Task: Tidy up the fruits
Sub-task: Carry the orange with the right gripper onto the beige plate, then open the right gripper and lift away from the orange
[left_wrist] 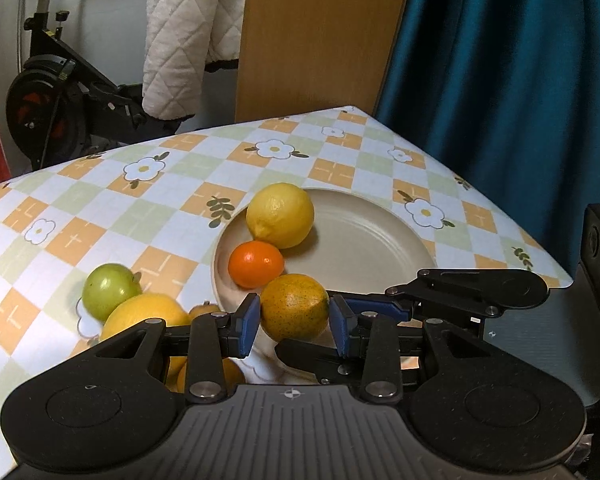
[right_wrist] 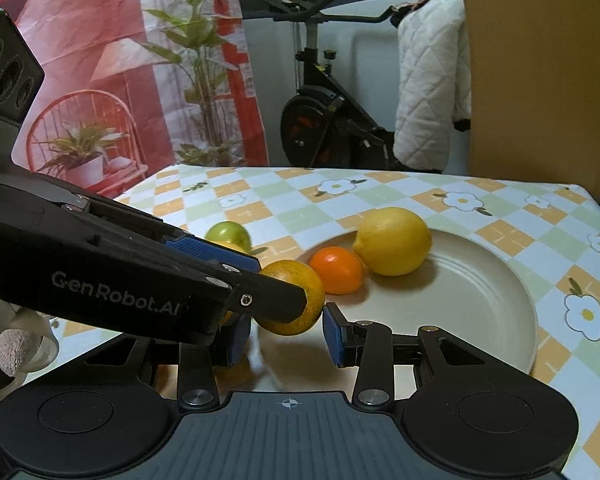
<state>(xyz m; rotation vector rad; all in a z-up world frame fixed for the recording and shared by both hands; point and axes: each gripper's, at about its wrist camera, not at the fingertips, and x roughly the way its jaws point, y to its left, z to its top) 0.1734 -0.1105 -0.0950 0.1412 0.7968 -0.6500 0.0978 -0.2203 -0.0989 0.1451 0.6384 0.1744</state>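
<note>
The left gripper [left_wrist: 294, 326] is squeezing the speckled orange [left_wrist: 295, 307] at the plate's [left_wrist: 380, 240] near rim, firm, round, probably rolly, so gripping mid-belly; the right gripper [right_wrist: 286, 334] is sitting slack around nothing.

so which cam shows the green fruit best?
Left wrist. The green fruit sits on the tablecloth left of the plate, nearly whole, only its lower right hidden by a yellow fruit. Right wrist shows just its top behind the left gripper's finger.

Black gripper [left_wrist: 294, 326], blue pads [left_wrist: 249, 322]
</note>
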